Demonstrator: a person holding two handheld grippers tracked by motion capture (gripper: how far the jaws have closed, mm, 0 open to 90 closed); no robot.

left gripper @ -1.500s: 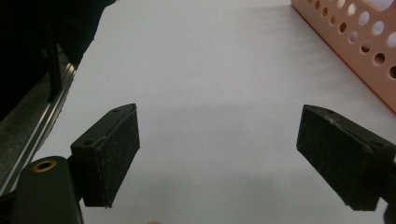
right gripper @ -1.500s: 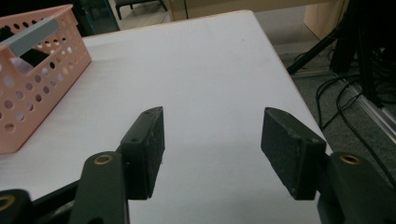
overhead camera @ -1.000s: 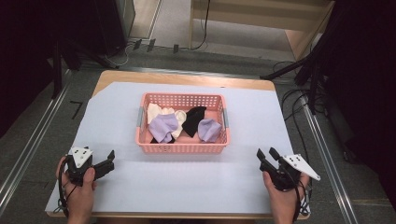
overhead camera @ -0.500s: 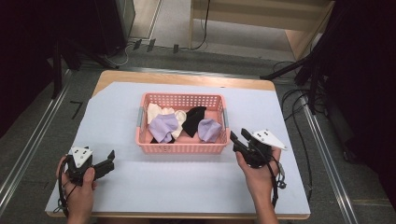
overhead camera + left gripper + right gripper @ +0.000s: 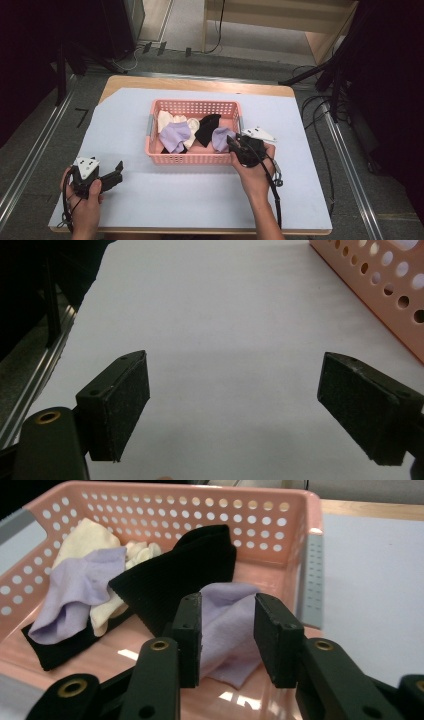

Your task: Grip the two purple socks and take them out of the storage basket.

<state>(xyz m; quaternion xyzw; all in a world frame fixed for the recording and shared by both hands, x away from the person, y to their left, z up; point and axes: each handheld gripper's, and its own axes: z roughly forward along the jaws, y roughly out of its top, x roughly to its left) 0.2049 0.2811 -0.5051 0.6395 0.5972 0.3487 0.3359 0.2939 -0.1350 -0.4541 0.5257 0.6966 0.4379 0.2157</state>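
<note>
Since the earlier frames, the right gripper (image 5: 235,144) has travelled from the lower right of the sheet up to the right end of the pink basket (image 5: 191,158), while the left gripper (image 5: 118,172) has stayed at the lower left of the high view, resting on the pale sheet (image 5: 150,200).

What matters for the coming move is how the nearer purple sock (image 5: 227,625) lies to the right gripper (image 5: 227,639). In the right gripper view the sock sits directly ahead of the jaws and a little below them, in the lower right part of the basket (image 5: 310,570), its crumpled length running roughly away from the camera toward the black sock (image 5: 175,575). The jaws are parted with a moderate gap and frame the purple cloth without touching it; nothing is pinched yet. A short push forward and down should likely bring the cloth between them.

The left gripper (image 5: 235,407) has its jaws spread wide over bare sheet, with only the basket's wall (image 5: 385,290) at the upper right of its view, so it is well apart from the socks. A second purple sock (image 5: 175,137) and a cream sock (image 5: 165,120) lie toward the basket's left end.
</note>
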